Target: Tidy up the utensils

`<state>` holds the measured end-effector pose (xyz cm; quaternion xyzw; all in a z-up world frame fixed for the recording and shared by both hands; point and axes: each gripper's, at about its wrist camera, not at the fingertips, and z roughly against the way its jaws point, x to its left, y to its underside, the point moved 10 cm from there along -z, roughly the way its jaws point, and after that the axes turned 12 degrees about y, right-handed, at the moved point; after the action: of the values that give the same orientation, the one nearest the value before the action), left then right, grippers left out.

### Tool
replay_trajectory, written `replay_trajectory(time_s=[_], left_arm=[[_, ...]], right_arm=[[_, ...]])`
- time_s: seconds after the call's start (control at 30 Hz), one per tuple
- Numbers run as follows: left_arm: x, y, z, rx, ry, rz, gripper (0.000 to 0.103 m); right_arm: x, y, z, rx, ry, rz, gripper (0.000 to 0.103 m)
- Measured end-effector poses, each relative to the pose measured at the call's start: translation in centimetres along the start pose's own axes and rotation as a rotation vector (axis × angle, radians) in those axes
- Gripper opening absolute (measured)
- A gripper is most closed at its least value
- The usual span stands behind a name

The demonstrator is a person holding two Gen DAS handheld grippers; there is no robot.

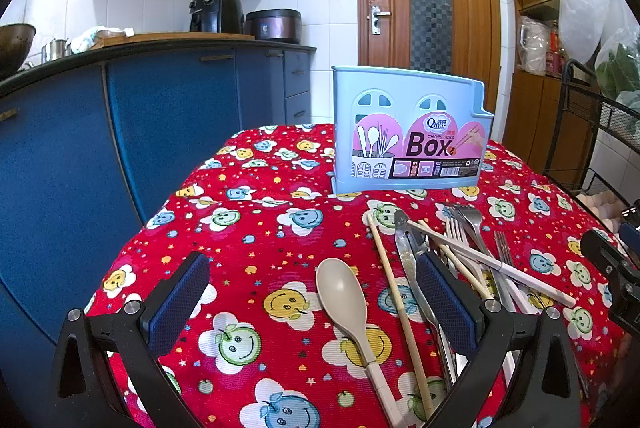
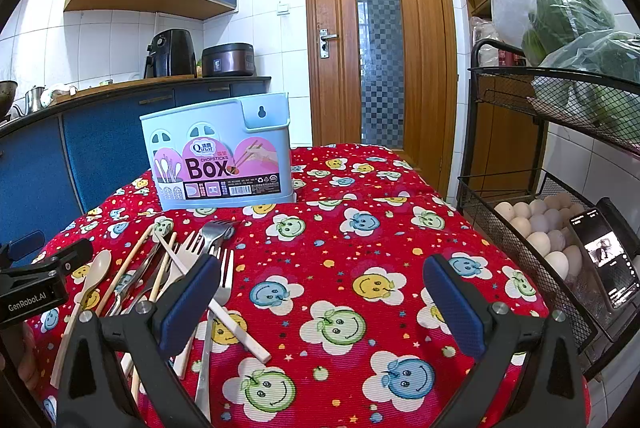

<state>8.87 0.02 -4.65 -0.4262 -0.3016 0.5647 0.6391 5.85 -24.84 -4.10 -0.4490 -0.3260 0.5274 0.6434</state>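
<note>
On a table draped in a red cloth (image 2: 352,228) printed with smiling apples stands a pale blue chopsticks box (image 1: 412,132), upright, its pink label facing the cameras. Nearer than the box lies a loose heap of utensils: a beige spoon (image 1: 346,304) at the heap's left edge, wooden chopsticks (image 1: 400,304) beside it, then metal forks (image 1: 472,228) and white chopsticks (image 1: 496,264) crossing one another. Metal tongs (image 1: 412,264) lie in the heap too; their arms appear close together, gripping nothing, though the left gripper's finger hides part of them, so I cannot be sure.

Both handheld grippers hover low over the cloth, nearer than the box. The left gripper (image 1: 316,304) has its jaws wide apart with the spoon lying between them, untouched. The right gripper (image 2: 324,302) is also spread wide and empty, over bare cloth just right of the heap, one finger overlapping a fork (image 2: 218,276) in that view.

Nothing appears to sit in the box yet, so sorting seems to be at its start. The likely next move is closing on one utensil, perhaps the spoon, which calls for lowering to the cloth, pinching the slim handle, then lifting it over the box rim.
</note>
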Motion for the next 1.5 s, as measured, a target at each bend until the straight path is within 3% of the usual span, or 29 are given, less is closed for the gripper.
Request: replay_trajectory(time_s=[1.5], left_arm=[[0.00,0.02,-0.12,0.005,0.007,0.008,0.102]], right_arm=[[0.21,0.07,-0.21,0.015,-0.009,0.015,0.103]])
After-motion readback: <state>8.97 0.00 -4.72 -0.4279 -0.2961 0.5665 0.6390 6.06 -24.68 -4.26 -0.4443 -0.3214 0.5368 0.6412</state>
